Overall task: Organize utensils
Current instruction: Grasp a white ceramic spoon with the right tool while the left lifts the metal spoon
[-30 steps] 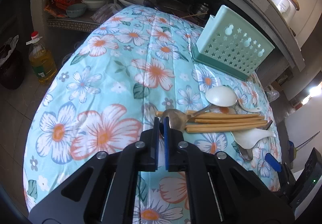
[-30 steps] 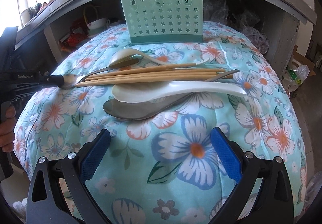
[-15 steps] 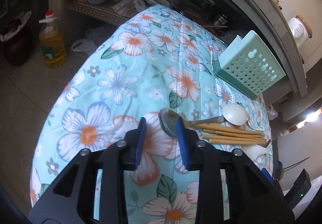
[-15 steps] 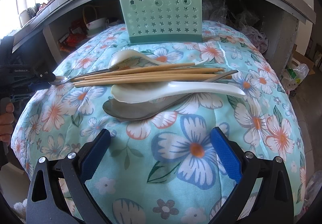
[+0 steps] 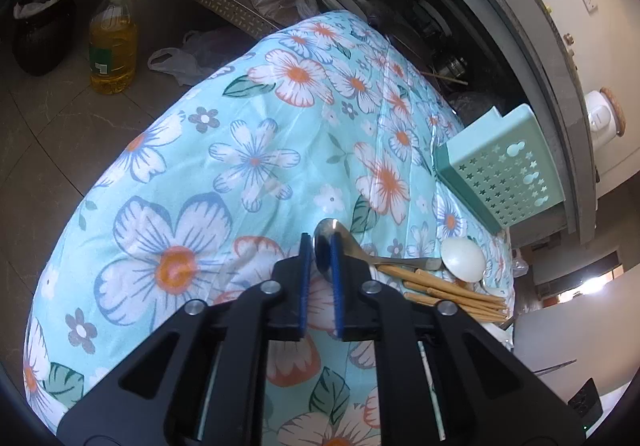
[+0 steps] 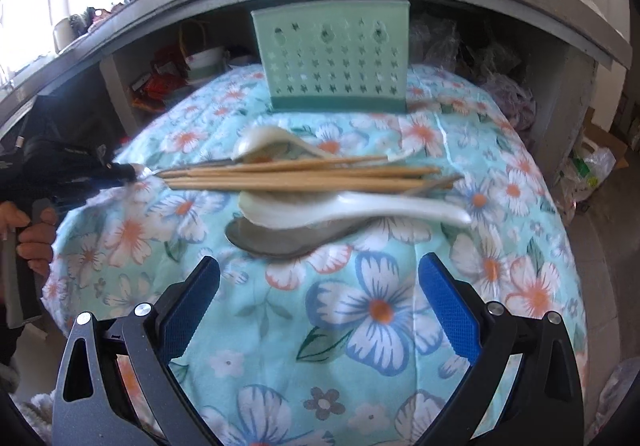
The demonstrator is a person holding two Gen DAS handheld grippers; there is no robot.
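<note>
Between the left gripper (image 5: 319, 258) pads sits a metal spoon (image 5: 326, 242) bowl; only the right view shows the wide-open right gripper (image 6: 318, 310).

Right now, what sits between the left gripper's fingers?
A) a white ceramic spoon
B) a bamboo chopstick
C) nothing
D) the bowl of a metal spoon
D: the left gripper has its blue pads on either side of the metal spoon bowl, beside the chopsticks.

The left wrist camera looks down close over its tongs (image 5: 319, 246) along the floral-covered bench (image 5: 168, 173). The right wrist camera faces the green utensil holder (image 6: 331, 57) from the near edge. Both views share the chopsticks (image 5: 444, 292).
</note>
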